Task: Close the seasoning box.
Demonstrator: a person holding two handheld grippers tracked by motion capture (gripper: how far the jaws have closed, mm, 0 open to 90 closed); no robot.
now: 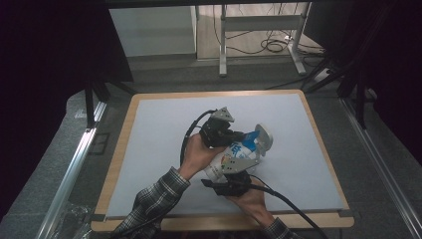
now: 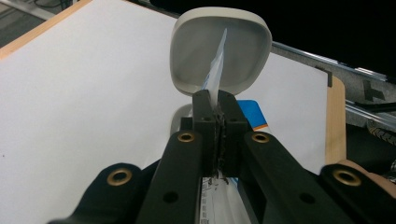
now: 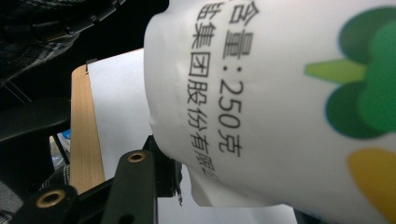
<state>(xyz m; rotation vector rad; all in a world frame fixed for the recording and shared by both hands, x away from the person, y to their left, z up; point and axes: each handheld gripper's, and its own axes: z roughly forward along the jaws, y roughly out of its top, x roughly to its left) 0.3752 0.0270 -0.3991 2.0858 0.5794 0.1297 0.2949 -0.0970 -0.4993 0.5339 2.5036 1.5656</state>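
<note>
A white pouch (image 1: 230, 158) with a blue top and green and yellow print is held tilted above the white mat (image 1: 154, 149). My left gripper (image 1: 243, 135) is shut on the pouch's thin top edge (image 2: 215, 81), jaws pressed together. My right gripper (image 1: 238, 169) is shut on the pouch's lower body (image 3: 280, 102), which bulges over its left finger (image 3: 135, 184); the other finger is hidden behind the pouch. A pale grey bowl (image 1: 264, 138) sits just past the pouch's top, its hollow (image 2: 219, 51) facing the left gripper.
The mat covers a wooden-edged table (image 1: 119, 149). Metal rails (image 1: 74, 164) run along both sides of the table. A desk frame and cables (image 1: 268, 45) stand on the floor beyond the far edge.
</note>
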